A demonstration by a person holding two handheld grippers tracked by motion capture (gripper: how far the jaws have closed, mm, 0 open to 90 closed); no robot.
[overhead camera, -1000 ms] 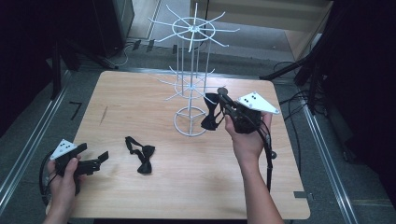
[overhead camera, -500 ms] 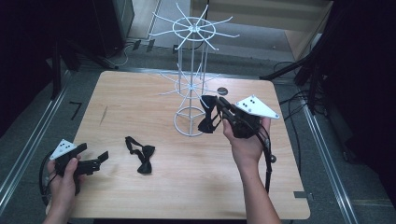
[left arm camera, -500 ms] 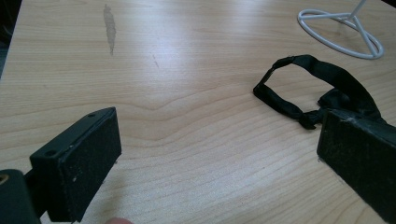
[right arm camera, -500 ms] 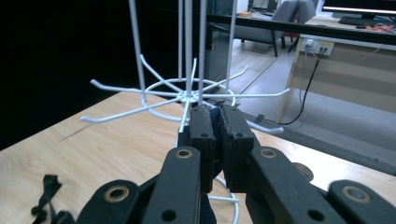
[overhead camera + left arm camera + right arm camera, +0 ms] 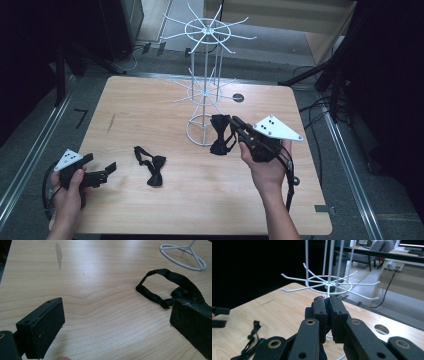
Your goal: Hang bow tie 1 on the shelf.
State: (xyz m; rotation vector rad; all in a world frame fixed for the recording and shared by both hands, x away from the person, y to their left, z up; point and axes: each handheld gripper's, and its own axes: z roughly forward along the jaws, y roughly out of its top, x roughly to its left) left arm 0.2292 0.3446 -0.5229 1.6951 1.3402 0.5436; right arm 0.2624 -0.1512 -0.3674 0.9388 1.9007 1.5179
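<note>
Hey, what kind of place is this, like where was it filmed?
Probably an office or lab corner set up for recording. A wooden table holds a white wire display rack and bow ties, cables run across the floor, and an office chair and desk stand behind.

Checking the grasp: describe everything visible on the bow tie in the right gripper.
The held bow tie is black, looks like fabric, and hangs limp, one lobe above and one below the pinch. The right gripper has its jaws shut on it near the middle. It hangs by the white wire rack's base ring; contact with ring or table cannot be told.
</note>
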